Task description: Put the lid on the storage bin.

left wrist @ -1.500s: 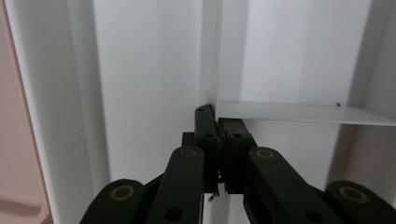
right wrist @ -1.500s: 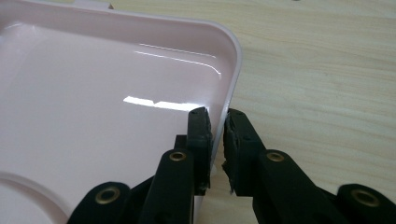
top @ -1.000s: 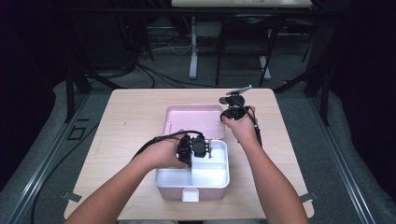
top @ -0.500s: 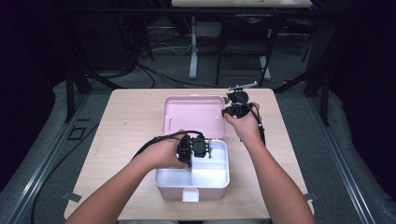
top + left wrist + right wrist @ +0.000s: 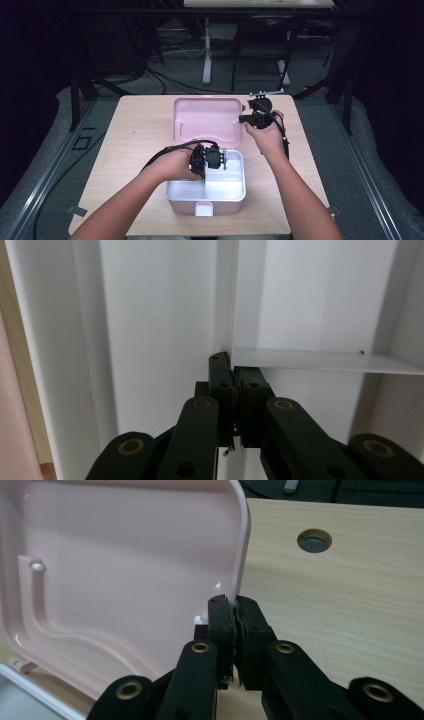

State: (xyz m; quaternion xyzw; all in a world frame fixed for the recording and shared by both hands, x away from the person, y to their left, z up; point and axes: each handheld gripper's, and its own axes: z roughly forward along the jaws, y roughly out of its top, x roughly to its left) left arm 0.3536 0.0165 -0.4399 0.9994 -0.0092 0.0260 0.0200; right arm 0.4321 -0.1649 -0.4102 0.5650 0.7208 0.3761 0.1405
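Seen from above: a pale wooden worktop (image 5: 140,130) with a white storage box (image 5: 207,192) near its front edge, pink lid (image 5: 205,120) swung back behind it.

At the left, left tongs (image 5: 214,159) down inside the box, closed on the thin white divider (image 5: 320,360) that splits the interior — in the left gripper view, jaws pressed together on the divider's edge, white box walls all around. Left hand (image 5: 172,165) resting over the box's left half.

Further right, the lid standing partly raised, leaning back from the hinge. Right tongs (image 5: 244,119) clamped on the lid's right rim; jaws just finished closing, with the rim (image 5: 242,555) pinched between them in the right gripper view, pink inner face to one side, bare wood and a round cable hole (image 5: 314,540) to the other. Right hand (image 5: 267,135) behind the tongs, above the worktop's right side.

Likely risks from here: a narrow pinch on a smooth, curved rim could slip and let the lid drop — onto the left tongs inside the box. Pulling the lid too hard could drag or tip the light box, or strain the hinge, if the hold on the divider gives way. The thin divider itself might flex or pop loose under that load.
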